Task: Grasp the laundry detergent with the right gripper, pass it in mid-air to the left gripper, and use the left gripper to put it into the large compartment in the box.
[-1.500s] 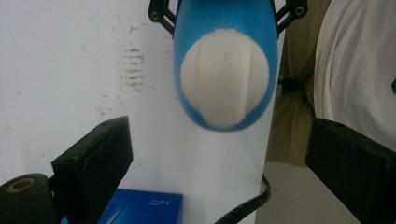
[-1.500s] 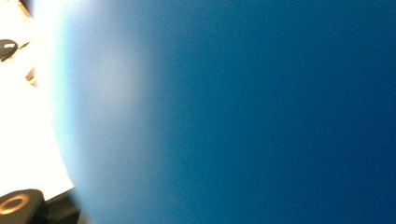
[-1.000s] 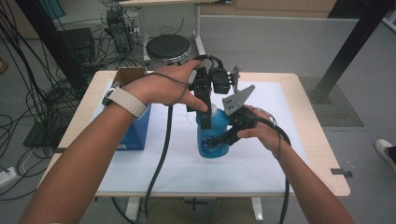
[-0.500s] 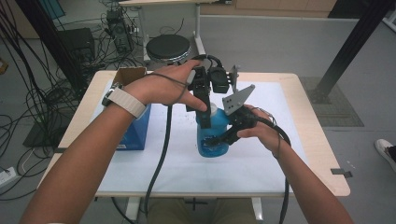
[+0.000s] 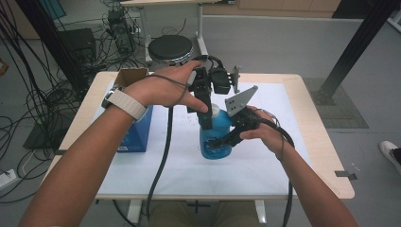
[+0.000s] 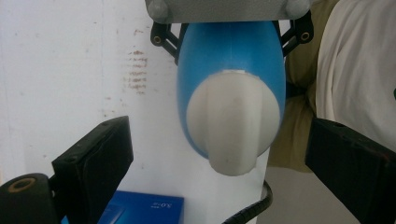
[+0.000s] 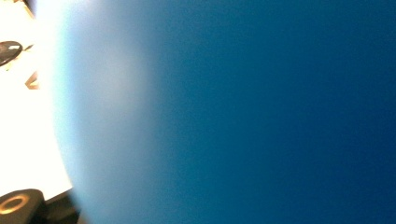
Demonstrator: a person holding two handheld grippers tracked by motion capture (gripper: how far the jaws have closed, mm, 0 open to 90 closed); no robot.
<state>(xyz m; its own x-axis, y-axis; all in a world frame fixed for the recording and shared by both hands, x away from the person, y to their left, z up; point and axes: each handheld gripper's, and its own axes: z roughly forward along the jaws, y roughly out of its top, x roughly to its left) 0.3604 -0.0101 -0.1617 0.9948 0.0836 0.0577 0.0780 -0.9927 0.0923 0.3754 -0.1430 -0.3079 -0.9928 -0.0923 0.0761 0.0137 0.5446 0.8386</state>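
White sheeting covers the pale wooden bench (image 5: 312,142) across the middle of the high view, where two forearms enter from the bottom edge. At centre frame stands an upright blue plastic bottle (image 5: 215,137) with a white cap (image 5: 215,112). To its left, at the sheet's edge, sits a blue cardboard box (image 5: 137,135). The right tongs (image 5: 218,143), coming in from the right, are clamped on the bottle's body; in the right gripper view its blue wall looms close and blurred. The left tongs (image 5: 204,111) point down over the cap; in the left gripper view they stand apart on either side of it, not touching.
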